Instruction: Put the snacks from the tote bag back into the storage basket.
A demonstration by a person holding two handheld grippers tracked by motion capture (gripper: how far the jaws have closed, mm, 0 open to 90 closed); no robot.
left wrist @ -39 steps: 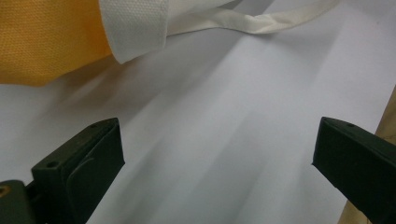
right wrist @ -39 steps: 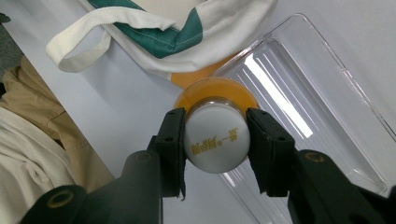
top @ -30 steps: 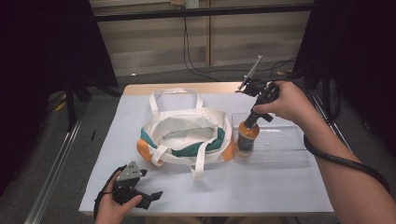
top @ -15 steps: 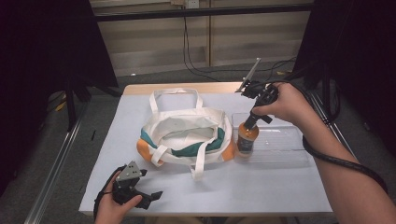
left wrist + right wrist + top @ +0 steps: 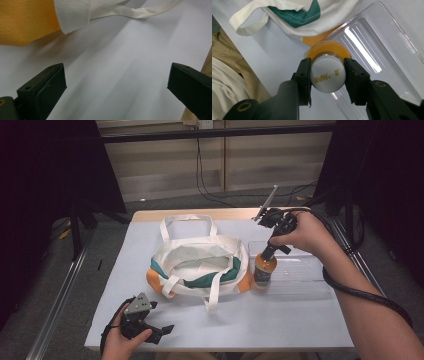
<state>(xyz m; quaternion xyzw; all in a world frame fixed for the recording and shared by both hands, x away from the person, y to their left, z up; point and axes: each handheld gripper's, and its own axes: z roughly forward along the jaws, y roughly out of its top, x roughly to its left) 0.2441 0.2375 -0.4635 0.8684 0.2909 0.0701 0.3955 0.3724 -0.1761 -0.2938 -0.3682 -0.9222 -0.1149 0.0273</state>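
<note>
An orange bottle (image 5: pixel 263 271) with a white cap (image 5: pixel 327 77) stands upright in the near left corner of a clear plastic tray (image 5: pixel 305 275). My right gripper (image 5: pixel 268 251) points down and is shut on the bottle's cap, one jaw on each side (image 5: pixel 327 77). A cream tote bag (image 5: pixel 200 262) with teal and orange panels lies open to the left of the bottle. My left gripper (image 5: pixel 162 330) rests near the table's front left edge, open and holding nothing (image 5: pixel 116 82), with the bag's orange corner (image 5: pixel 25 20) just beyond it.
The table (image 5: pixel 280 320) carries a pale lavender cover. The bag's straps (image 5: pixel 212 292) trail toward the front. A thick black cable (image 5: pixel 360 292) runs along the person's right forearm. Wooden table edge (image 5: pixel 208 62) lies beside the left gripper.
The right gripper has lowered the bottle slightly into the tray corner, beside the bag. The left gripper has stayed still.
</note>
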